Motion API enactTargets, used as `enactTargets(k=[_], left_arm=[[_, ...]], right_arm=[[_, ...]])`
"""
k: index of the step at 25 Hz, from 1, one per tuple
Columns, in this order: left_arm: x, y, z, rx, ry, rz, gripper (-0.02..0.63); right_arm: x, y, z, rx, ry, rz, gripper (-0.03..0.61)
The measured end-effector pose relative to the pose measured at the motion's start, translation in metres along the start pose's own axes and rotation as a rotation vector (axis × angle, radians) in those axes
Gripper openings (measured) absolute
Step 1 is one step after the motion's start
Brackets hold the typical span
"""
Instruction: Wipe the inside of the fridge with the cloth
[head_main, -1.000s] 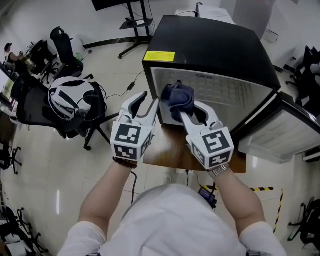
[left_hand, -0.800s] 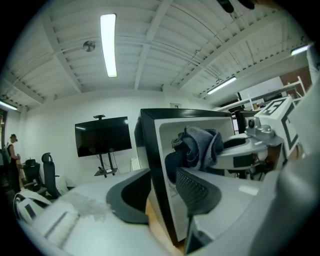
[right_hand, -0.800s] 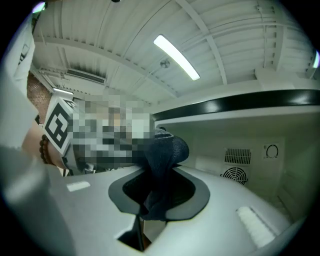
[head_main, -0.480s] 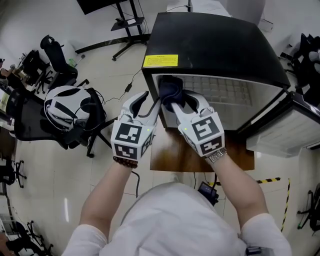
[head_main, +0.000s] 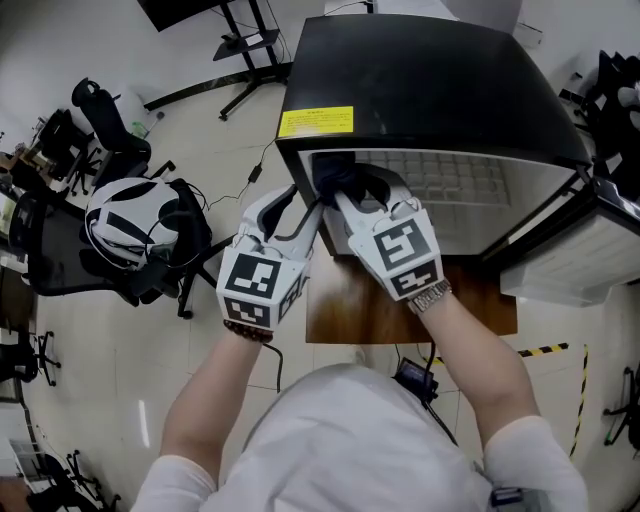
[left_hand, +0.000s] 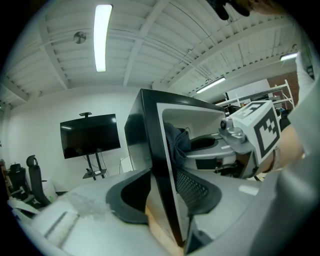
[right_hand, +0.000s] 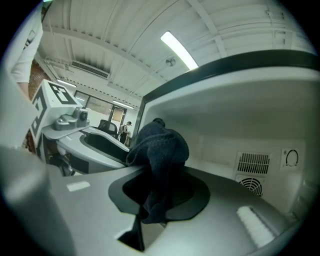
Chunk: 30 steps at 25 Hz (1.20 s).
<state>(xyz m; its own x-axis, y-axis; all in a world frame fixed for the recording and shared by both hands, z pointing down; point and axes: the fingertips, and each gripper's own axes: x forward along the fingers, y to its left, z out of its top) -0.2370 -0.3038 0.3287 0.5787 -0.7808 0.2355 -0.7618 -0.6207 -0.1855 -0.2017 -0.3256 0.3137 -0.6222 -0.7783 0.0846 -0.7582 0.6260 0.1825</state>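
Pinching dark cloth (right_hand: 159, 145) tight in my R tongs (right_hand: 160, 202), just inside fridge (head_main: 430, 80) opening, upper centre. L tongs (left_hand: 167, 200) apart, just been opening, straddling fridge's front edge. Wooden surface (head_main: 400, 315) beneath; office chairs (head_main: 105, 110) at left.

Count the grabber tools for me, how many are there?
2. The left gripper straddles the fridge's left wall, and its jaws have just been opening. The right gripper reaches inside the fridge, shut on the dark cloth. None look hidden.

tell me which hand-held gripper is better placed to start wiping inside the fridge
Right. The right hand-held gripper grips the cloth inside the fridge. The left hand-held gripper straddles its side wall, jaws just opening.
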Motion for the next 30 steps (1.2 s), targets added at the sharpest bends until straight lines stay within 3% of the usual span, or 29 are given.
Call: enactTargets(k=[30], left_arm=[[0.003,-0.005,0.000,-0.007,0.011,0.018,0.169]], right_arm=[[0.064,-0.068,-0.030,0.091,0.097,-0.182,0.071]])
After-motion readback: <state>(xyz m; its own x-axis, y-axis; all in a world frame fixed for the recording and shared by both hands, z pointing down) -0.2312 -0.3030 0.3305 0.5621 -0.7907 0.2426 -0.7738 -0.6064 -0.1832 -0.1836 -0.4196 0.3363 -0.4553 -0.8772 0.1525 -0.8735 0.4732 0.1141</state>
